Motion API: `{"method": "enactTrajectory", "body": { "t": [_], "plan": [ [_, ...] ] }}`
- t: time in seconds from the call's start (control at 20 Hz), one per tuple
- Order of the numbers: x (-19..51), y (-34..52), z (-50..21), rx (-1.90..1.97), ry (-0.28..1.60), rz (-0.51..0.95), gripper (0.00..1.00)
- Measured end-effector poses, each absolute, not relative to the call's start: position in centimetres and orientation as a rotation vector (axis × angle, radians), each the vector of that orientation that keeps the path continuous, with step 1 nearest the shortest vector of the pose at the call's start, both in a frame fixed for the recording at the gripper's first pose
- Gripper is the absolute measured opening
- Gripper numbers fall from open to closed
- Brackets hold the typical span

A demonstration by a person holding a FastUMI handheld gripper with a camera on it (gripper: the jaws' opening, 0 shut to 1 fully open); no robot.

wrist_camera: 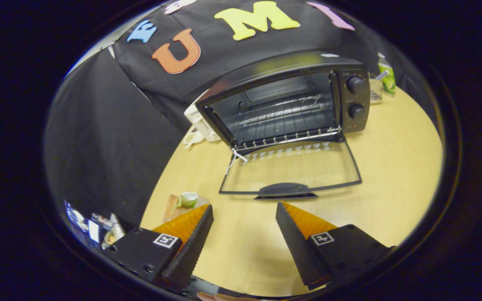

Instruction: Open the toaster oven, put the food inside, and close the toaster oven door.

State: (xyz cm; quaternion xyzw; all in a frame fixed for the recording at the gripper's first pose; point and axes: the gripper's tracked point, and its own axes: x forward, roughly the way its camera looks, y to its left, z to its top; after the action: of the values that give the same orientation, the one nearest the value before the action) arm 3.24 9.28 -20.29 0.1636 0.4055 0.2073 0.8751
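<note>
Gripper view: toaster oven (pixel 285 100) mouth toward spread gripper (pixel 244 209)

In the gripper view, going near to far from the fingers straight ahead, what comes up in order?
Open gripper, nothing between its fingers → door handle → lowered glass door → wire rack inside the toaster oven → black cloth wall.

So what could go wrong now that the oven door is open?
The hand-held gripper is open and holds nothing, and the food sits off beside one finger, so it may need turning to reach it. The glass door lies flat just ahead; a low swing might bump its handle. Food may snag the wire rack.
</note>
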Motion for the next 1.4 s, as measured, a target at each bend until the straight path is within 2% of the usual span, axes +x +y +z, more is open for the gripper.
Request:
{"method": "enactTrajectory", "body": {
  "t": [0.15,0.45,0.8,1.25,1.35,1.4],
  "plan": [
    [1.8,12.6,-19.0,0.473,0.927,0.549,0.97],
    [0.2,16.8,-19.6,0.406,1.0,0.648,0.89],
    [0.6,19.0,-20.4,0.375,1.071,0.691,0.74],
    [1.1,21.0,-22.8,0.357,1.159,0.701,0.7],
    [1.0,21.7,-22.6,0.41,1.17,0.708,0.61],
    [1.1,21.6,-22.7,0.429,1.176,0.705,0.5]
  ]
}}
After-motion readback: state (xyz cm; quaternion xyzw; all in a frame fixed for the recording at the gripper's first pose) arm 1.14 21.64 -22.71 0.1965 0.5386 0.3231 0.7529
